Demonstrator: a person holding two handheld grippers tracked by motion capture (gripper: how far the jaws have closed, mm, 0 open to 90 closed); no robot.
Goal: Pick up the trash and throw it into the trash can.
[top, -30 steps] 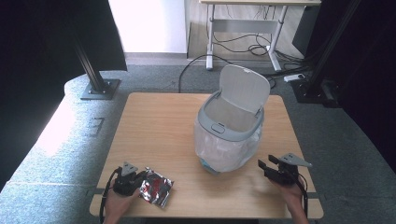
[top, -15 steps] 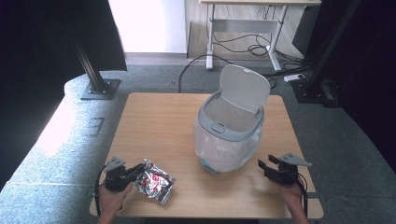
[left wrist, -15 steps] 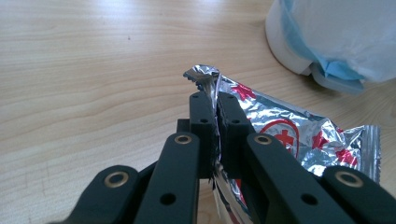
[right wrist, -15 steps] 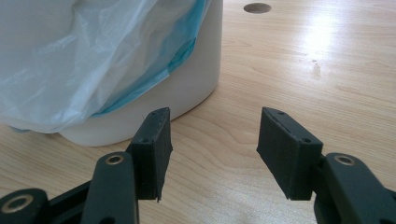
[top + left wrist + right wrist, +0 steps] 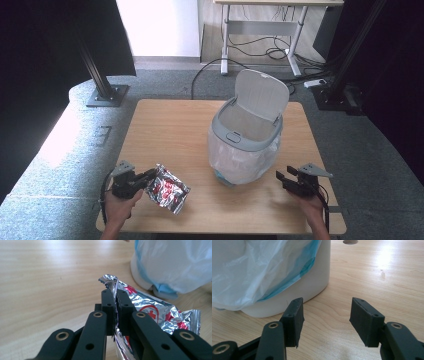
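The left gripper (image 5: 148, 176) is clamped tight on the silver foil wrapper (image 5: 169, 188), and in the left gripper view the crinkled edge of the wrapper (image 5: 150, 312) is seen pinched between the two black pads, with a twisted tip of foil poking out above the left gripper (image 5: 116, 305). Red printing is carried on the shiny foil. In the high view the wrapper is seen at the near left part of the wooden table (image 5: 170, 130), stretching out from the jaws toward the bin; whether its far end touches the wood cannot be told.

Over on the other side, the right gripper (image 5: 281, 178) is held low over the near right part of the table, its jaws parted fairly wide with nothing between them. In the right gripper view bare wood is seen in the gap of the right gripper (image 5: 326, 315).

Between the two grippers the white bin (image 5: 245, 145) is stood, its grey lid (image 5: 262, 95) flipped up and back. A thin plastic liner (image 5: 249, 270) is draped over the outside of the bin's wall, with a blue hem showing. The bin is near the right gripper's jaws, but not touched by them.
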